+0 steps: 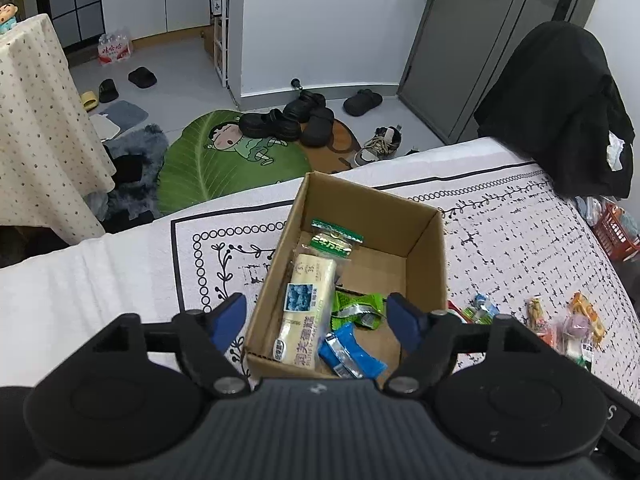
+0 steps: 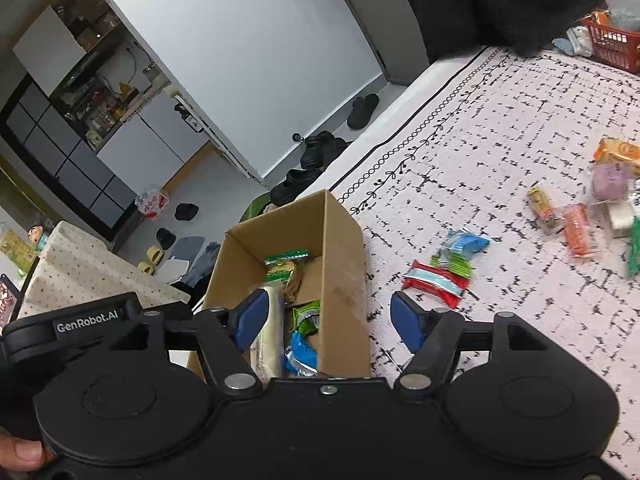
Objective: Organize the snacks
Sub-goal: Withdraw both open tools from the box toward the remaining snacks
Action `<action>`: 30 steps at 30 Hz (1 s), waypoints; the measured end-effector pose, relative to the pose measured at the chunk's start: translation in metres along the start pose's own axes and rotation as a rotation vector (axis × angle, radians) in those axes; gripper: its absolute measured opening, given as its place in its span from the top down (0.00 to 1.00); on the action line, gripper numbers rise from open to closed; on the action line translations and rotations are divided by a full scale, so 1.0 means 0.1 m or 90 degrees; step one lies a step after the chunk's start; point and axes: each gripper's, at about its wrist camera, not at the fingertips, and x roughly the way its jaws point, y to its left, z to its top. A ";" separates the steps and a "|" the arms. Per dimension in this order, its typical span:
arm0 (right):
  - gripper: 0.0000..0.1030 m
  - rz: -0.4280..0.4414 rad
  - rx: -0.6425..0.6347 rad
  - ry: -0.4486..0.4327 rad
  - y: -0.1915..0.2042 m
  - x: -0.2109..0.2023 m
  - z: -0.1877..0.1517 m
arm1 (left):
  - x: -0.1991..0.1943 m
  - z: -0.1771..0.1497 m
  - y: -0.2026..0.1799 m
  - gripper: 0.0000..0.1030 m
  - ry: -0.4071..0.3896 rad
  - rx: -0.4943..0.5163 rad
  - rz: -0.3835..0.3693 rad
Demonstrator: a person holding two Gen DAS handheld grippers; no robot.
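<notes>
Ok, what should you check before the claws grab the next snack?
1. Left claw open and holding nothing: ok.
2. Right claw open and holding nothing: ok.
3. Brown cardboard box upright with room inside: ok.
4. Red foil snack packet lying free on the patterned white cloth, clear of the box: ok.
5. Long cream snack packet resting fully inside the box: ok.
6. Whether any snack is hidden under the claws: cannot tell.

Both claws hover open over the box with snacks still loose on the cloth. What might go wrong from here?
1. The cardboard box is narrow and light; a claw could knock its wall and shove or tip it.
2. The long cream packet lies lengthwise, so further packets may pile up.
3. The red packet lies flat on the patterned cloth; the right claw may pinch fabric too.
</notes>
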 end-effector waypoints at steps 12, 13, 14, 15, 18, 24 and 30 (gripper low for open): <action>0.14 -0.022 0.002 -0.021 -0.18 -0.26 -0.01 | -0.24 -0.14 -0.17 0.13 -0.013 0.017 0.013; 0.11 -0.026 0.003 -0.024 -0.21 -0.27 0.00 | -0.26 -0.16 -0.19 0.10 -0.015 0.018 0.011; 0.10 -0.030 0.006 -0.026 -0.23 -0.30 0.00 | -0.28 -0.18 -0.21 0.08 -0.018 0.019 0.008; 0.09 -0.037 0.008 -0.029 -0.26 -0.32 0.01 | -0.30 -0.19 -0.23 0.06 -0.021 0.021 0.005; 0.09 -0.050 0.017 -0.043 -0.36 -0.40 0.04 | -0.35 -0.21 -0.31 0.00 -0.030 0.024 -0.007; 0.06 -0.074 0.037 -0.061 -0.56 -0.50 0.09 | -0.37 -0.25 -0.51 0.00 -0.041 0.034 -0.037; 0.06 -0.093 0.056 -0.074 -0.75 -0.61 0.14 | -0.36 -0.33 -0.73 0.00 -0.047 0.045 -0.062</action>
